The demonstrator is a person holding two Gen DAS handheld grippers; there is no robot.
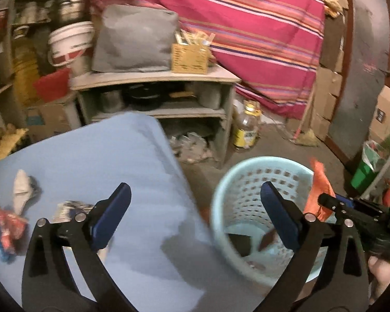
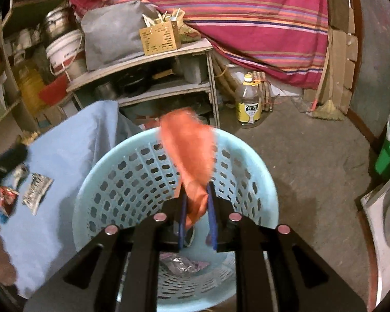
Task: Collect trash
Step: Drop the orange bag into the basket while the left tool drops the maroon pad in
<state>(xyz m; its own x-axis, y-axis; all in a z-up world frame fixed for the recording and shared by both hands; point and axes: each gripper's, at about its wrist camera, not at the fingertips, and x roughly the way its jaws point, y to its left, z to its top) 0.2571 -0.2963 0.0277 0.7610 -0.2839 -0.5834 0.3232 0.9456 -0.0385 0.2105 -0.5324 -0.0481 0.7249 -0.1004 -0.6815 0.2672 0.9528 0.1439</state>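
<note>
Right gripper (image 2: 197, 192), lower centre: clenched on orange wrapper (image 2: 192, 156), held over pale blue basket (image 2: 247, 156). Left gripper (image 1: 195, 208), lower frame: jaws spread wide, nothing between them. Silver wrapper (image 2: 37, 189) and red wrapper (image 2: 6, 197), left edge, on blue cloth (image 2: 64, 143). Basket floor: crumpled foil.

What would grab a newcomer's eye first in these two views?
The orange wrapper pinched in the right gripper, held over the pale blue basket on the floor. Next, the left gripper, wide open and empty between the basket and the blue cloth, where a few wrappers lie. Behind hangs a striped red blanket.
</note>
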